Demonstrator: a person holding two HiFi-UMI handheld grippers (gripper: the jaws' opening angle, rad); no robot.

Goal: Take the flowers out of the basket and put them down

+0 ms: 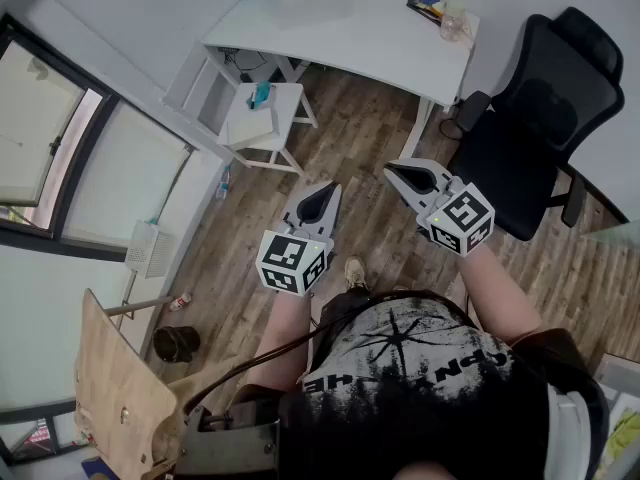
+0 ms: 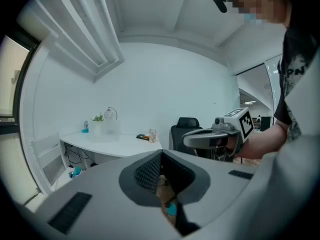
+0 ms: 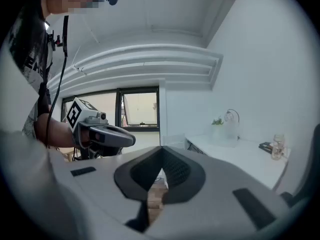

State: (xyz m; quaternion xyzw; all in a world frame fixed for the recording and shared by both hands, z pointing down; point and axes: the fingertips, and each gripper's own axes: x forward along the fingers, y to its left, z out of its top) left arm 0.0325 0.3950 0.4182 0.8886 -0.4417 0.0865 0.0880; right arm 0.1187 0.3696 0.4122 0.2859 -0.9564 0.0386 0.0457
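Left hand-held gripper point(image 1: 334, 189): jaws closed tip to tip, nothing between them. Held at chest height over the floor point(image 1: 372, 128), pointed toward the tabletop point(image 1: 350, 30).

Right hand-held gripper point(image 1: 389, 169): jaws likewise fully together, empty. Level with the left one and just beside it, tips apart and angled slightly toward each other. Marker cubes at the rear of both, nearest the person's wrists.

Flowers point(image 2: 98, 118): seen as a small green sprig at the far left corner of the tabletop, at the basket point(image 2: 109, 125), a pale translucent container with a looped handle above it. Too small to tell whether the sprig sits inside the container or against its side. Both well apart from either gripper; neither touched.

Other items noted on the tabletop: a small blue object point(image 2: 85, 128) just left of the basket; at the right end, a clear jar point(image 1: 455, 22) next to flat books point(image 1: 426, 6).

Surroundings: black chair point(image 1: 540, 118) to the right of the tabletop; white stool point(image 1: 258, 120) at its left front, carrying a teal object; window point(image 1: 40, 138) along the left wall. Wooden plank flooring underfoot.
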